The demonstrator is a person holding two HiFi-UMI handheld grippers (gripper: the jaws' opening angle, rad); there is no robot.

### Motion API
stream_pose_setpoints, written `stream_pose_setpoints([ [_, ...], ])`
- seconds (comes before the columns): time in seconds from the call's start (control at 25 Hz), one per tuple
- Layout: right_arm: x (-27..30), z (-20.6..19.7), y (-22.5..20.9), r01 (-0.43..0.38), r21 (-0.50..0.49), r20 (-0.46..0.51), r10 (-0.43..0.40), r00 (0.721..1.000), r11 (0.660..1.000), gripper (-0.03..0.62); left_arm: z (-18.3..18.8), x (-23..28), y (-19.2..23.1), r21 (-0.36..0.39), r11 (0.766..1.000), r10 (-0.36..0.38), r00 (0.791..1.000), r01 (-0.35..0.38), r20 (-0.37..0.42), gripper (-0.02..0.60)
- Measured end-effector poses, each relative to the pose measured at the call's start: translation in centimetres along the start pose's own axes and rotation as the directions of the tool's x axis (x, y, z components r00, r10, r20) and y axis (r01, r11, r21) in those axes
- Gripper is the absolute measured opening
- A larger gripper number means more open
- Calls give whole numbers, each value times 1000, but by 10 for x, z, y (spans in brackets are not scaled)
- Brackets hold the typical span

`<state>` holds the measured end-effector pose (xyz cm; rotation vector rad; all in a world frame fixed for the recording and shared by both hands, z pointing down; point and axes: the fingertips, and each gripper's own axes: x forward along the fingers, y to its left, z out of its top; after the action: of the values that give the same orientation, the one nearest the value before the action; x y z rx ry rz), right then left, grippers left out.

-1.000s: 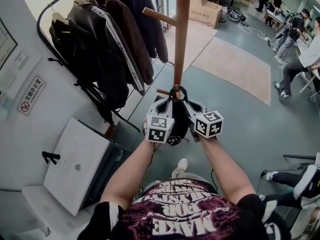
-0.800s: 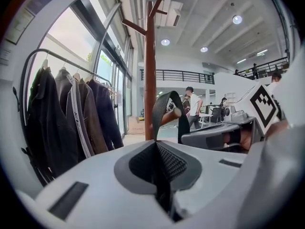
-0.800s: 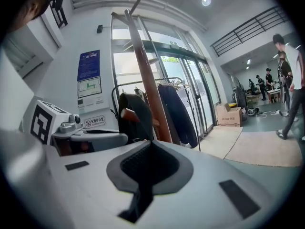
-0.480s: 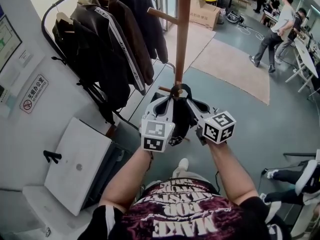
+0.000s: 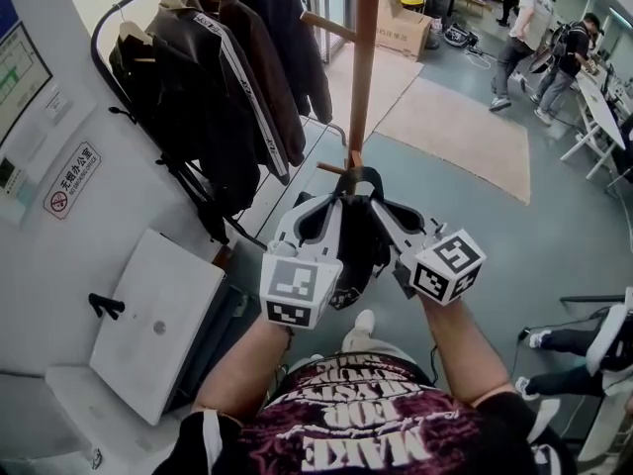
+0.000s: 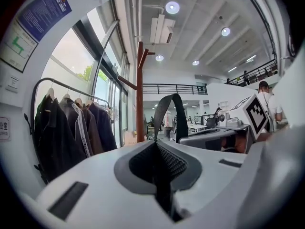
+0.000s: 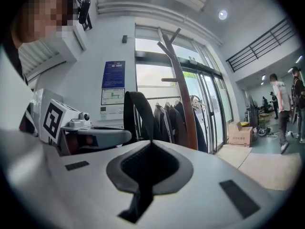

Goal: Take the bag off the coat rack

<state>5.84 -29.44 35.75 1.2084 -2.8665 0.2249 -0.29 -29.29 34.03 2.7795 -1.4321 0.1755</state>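
A black bag (image 5: 356,250) hangs between my two grippers, just in front of the wooden coat rack pole (image 5: 362,67). Its strap loop (image 5: 366,175) arches up by a low peg (image 5: 331,169); whether it still touches the peg I cannot tell. My left gripper (image 5: 334,204) is shut on one end of the strap, my right gripper (image 5: 382,212) on the other. In the left gripper view the strap (image 6: 177,113) rises out of the shut jaws (image 6: 157,147), right of the pole (image 6: 139,94). The right gripper view shows the strap (image 7: 138,113) above the shut jaws (image 7: 150,147), left of the pole (image 7: 183,99).
A clothes rail with several dark jackets (image 5: 213,87) stands to the left. A white cabinet (image 5: 158,325) sits at the lower left by the wall. Beyond the rack lie a beige rug (image 5: 465,127) and a carton (image 5: 404,23). People (image 5: 519,38) move at the far right.
Both grippers have drawn back toward me with the bag; their marker cubes sit lower and larger. The strap loop now arches higher by the peg. People in the background have walked.
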Motion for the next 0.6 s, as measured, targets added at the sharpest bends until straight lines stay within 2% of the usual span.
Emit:
stream_pose_setpoints([
  [0.6, -45, 12, 68, 9, -21, 27, -9, 1000, 1000, 9, 15, -75, -30, -16, 999, -41, 998, 42, 48, 8],
])
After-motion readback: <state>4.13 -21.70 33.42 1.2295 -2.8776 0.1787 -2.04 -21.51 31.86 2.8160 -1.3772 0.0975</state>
